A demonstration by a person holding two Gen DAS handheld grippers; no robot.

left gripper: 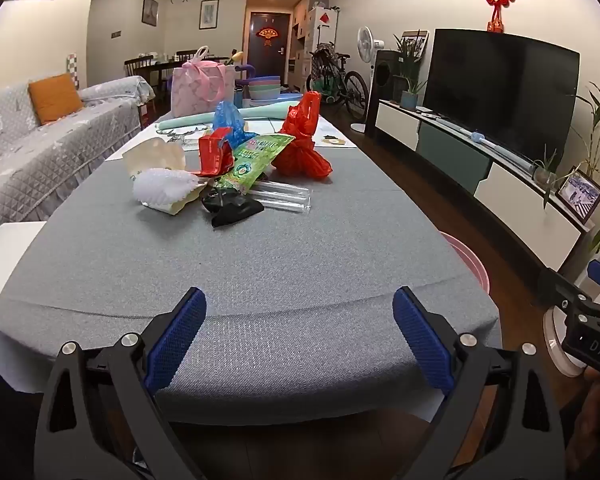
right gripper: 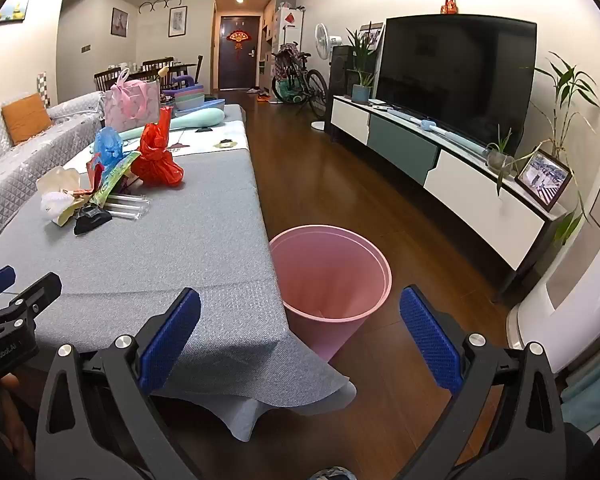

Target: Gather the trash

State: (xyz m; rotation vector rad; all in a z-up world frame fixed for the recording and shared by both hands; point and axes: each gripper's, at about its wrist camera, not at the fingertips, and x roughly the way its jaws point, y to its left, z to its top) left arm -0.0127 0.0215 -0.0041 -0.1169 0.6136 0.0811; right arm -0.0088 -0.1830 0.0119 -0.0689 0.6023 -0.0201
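Left claw (left gripper: 299,304) spread wide, nothing between its blue pads, hovering over the near edge of the grey-clothed table (left gripper: 260,272). Right claw (right gripper: 300,306) likewise wide apart and empty, above the table's corner. Just beyond, on the wooden floor beside the table: one round pink plastic bin (right gripper: 332,276), nothing visible inside. Farther along the table, clustered trash: one knotted red plastic bag (left gripper: 302,144), one blue plastic bag (left gripper: 228,120), one green snack wrapper (left gripper: 256,160), one black wrapper (left gripper: 232,210), some clear plastic tubes (left gripper: 286,196).

Grey woven cloth (left gripper: 284,264) covers the surface, pink bin (right gripper: 332,276) on brown wood floor (right gripper: 340,176). Trash pile: red bag (left gripper: 304,148), blue bag (left gripper: 228,120), green packet (left gripper: 256,160), black wrapper (left gripper: 232,210). Tongs have blue textured pads (left gripper: 178,336).
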